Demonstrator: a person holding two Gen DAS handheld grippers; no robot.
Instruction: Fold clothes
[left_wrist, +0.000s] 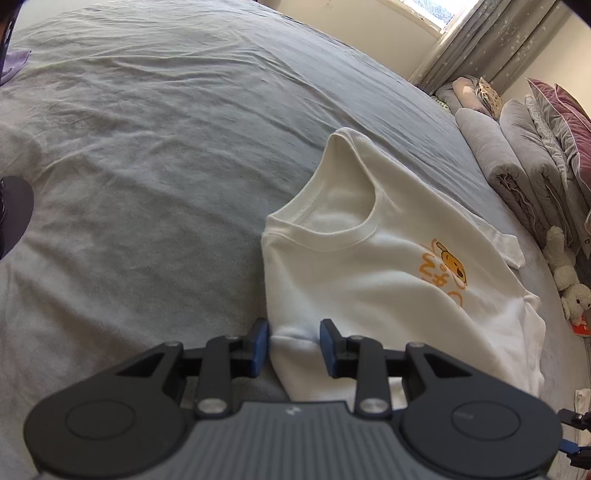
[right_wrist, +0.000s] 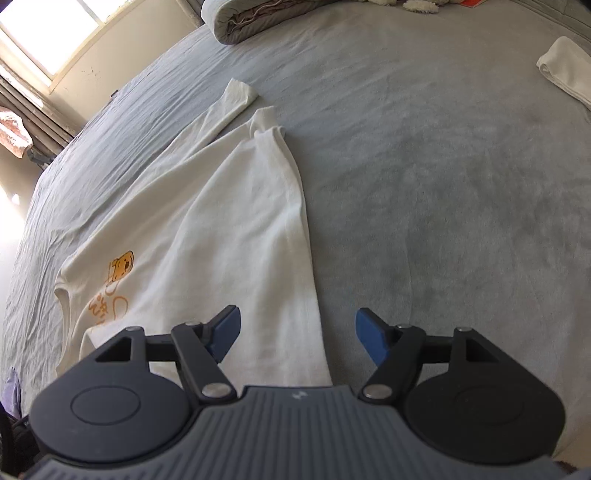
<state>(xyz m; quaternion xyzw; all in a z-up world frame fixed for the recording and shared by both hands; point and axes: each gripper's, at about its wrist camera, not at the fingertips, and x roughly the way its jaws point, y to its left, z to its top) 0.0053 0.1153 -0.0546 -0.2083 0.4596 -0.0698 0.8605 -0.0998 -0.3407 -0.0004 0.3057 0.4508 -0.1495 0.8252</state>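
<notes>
We are holding our left gripper (left_wrist: 294, 347) parted around the white T-shirt's (left_wrist: 388, 288) edge; our right gripper (right_wrist: 297, 338) is hanging wide open at the shirt's five o'clock.

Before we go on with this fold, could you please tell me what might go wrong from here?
1. The left gripper straddles only a small bunch of the white T-shirt near its shoulder edge; closing there may catch one layer and slip.
2. The right gripper is wide open over the shirt's side edge, one finger above the grey bedsheet, so it could pinch sheet too.
3. The sleeve lies sprawled out, so it may drag and skew the fold.
</notes>
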